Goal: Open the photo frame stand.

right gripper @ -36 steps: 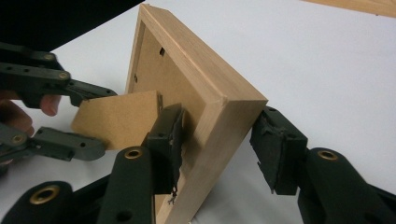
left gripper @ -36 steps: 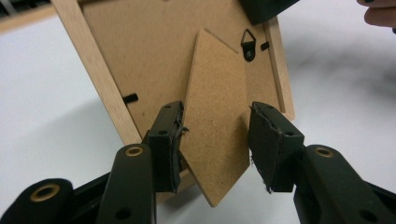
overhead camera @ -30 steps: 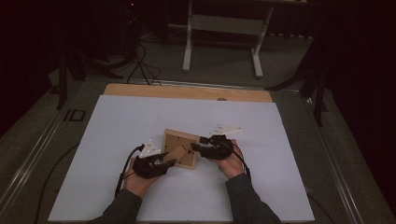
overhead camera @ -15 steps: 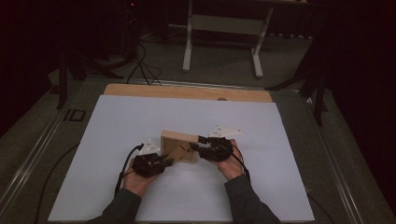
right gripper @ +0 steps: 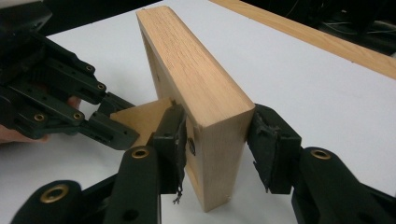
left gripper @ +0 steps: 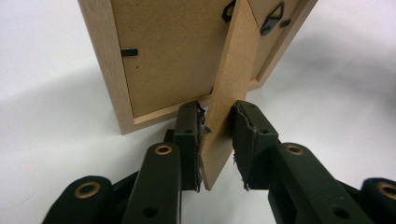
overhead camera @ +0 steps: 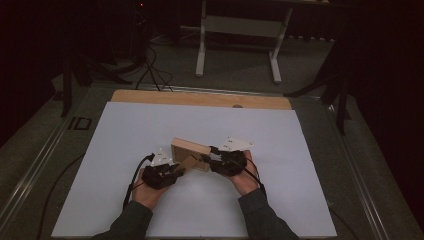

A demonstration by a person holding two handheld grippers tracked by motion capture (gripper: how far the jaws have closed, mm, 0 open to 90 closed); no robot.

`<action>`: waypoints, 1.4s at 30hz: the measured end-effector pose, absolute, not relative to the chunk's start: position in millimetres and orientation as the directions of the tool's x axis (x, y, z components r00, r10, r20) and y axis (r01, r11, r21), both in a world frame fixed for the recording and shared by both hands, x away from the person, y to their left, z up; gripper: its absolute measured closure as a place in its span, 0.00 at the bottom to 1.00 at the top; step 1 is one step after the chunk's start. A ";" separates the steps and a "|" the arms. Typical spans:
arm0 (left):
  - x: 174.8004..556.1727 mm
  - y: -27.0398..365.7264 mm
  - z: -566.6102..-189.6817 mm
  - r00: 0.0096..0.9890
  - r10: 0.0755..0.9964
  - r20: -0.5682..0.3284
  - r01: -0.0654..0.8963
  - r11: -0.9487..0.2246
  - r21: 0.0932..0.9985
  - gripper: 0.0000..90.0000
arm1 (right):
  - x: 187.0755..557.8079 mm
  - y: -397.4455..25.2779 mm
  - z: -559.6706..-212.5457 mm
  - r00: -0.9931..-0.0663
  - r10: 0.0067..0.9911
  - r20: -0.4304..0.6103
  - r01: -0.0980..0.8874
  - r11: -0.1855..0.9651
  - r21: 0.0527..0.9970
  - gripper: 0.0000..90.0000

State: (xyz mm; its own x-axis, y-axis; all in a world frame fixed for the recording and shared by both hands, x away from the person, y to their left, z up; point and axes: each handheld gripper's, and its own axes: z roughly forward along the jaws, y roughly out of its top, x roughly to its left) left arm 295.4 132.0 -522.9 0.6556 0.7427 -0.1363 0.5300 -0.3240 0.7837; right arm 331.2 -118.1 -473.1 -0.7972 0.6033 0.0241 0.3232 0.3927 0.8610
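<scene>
Leftmost, the left gripper (left gripper: 217, 140) has its jaws pinched on the thin fibreboard stand leg (left gripper: 229, 88), which swings out from the back of the wooden picture frame (left gripper: 163, 60). That frame stands upright near the middle of the white table sheet (overhead camera: 125, 130), between the two grippers. Farther right, the right gripper (right gripper: 217, 140) clamps the frame's thick wooden edge (right gripper: 201, 88), one jaw on each face. One frame, one leg, two hangers (left gripper: 273, 16) and one retaining clip (left gripper: 127, 52) can be counted on the backing; the frame's top is cut off in the left gripper view, and its front face is hidden.
</scene>
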 end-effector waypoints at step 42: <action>269.5 146.7 -528.5 0.628 0.747 -0.220 0.595 -0.278 0.754 0.60 | 308.3 -108.4 -476.0 -0.857 0.514 0.045 0.308 0.441 0.843 0.53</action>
State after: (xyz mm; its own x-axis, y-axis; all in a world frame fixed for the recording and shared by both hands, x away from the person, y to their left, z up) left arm 269.5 146.7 -528.5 0.6279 0.7466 -0.2200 0.5949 -0.2781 0.7541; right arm 308.3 -108.4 -476.0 -0.8567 0.5139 0.0448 0.3084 0.4406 0.8430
